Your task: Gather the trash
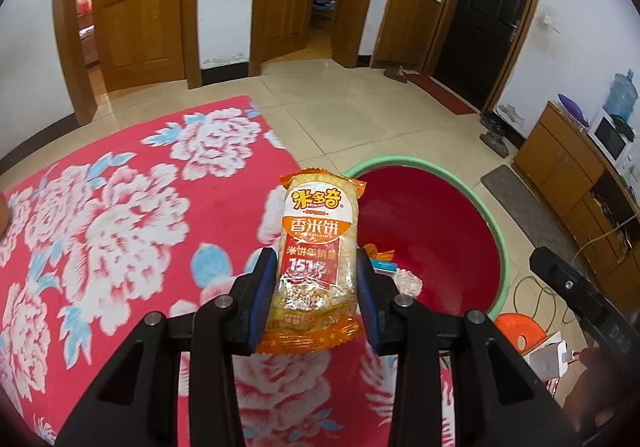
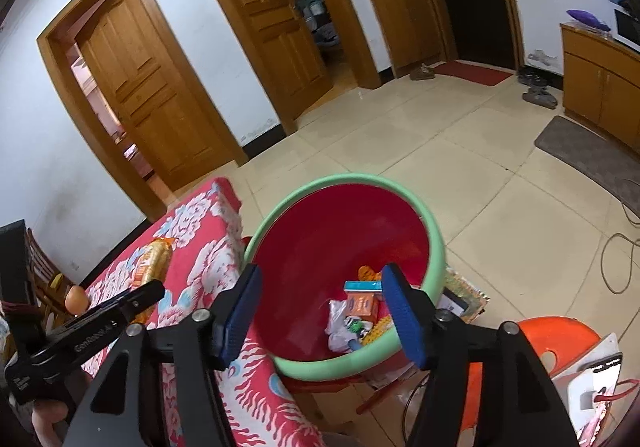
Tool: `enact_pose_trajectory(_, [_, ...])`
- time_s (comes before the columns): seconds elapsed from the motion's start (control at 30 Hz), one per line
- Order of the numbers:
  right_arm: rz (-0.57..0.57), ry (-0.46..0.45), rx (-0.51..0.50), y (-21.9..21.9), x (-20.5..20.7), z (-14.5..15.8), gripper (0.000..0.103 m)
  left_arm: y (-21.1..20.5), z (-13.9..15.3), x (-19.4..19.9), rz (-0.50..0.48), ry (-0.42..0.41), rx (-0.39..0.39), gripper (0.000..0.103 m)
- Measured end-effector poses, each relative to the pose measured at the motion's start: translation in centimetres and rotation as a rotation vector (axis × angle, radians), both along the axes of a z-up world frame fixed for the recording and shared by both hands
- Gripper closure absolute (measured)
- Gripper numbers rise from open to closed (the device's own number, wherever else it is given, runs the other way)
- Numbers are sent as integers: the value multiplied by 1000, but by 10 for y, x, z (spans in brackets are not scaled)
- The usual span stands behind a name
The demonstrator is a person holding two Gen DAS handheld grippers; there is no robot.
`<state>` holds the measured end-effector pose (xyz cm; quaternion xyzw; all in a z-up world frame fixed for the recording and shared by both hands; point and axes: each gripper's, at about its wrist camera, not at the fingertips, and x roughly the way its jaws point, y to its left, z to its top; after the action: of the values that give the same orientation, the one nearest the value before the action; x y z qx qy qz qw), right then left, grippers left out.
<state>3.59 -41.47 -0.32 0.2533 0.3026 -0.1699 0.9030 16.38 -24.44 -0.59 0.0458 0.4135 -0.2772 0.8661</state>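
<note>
My left gripper (image 1: 316,287) is shut on an orange and yellow rice-cracker packet (image 1: 316,243), upright between the blue pads, above the edge of the red flowered cloth (image 1: 120,215) and left of the basin (image 1: 502,247). The same packet (image 2: 154,259) shows at the left of the right wrist view. My right gripper (image 2: 320,307) stands open over the red basin with the green rim (image 2: 440,243), nothing between its fingers. In the basin lie an orange and blue carton (image 2: 362,301), crumpled white wrappers (image 2: 340,323) and an orange packet (image 2: 368,271).
An orange plastic stool (image 2: 560,339) stands right of the basin. Cables (image 2: 616,247) trail on the tiled floor. An orange fruit (image 2: 76,299) lies at the cloth's left edge. Wooden cabinets (image 1: 568,167), a grey mat (image 2: 580,147) and shoes (image 2: 538,95) are farther off.
</note>
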Motion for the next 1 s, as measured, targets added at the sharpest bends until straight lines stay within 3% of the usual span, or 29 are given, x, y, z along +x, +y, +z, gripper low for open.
enact_pose_trajectory(0.33, [-48, 15, 43, -15, -5, -11, 35, -34, -12, 7, -54, 28, -6, 64])
enact_pose_trajectory(0.43, [-57, 21, 46, -19, -5, -12, 35, -37, -16, 9, -55, 42, -20, 55])
enact_pose_trajectory(0.5, [-61, 21, 44, -20, -6, -12, 35, -37, -15, 9, -51, 34, -30, 46])
enact_pose_trajectory(1.0, [-35, 5, 35, -8, -10, -6, 34, -4, 1, 5, 23, 9, -47, 45])
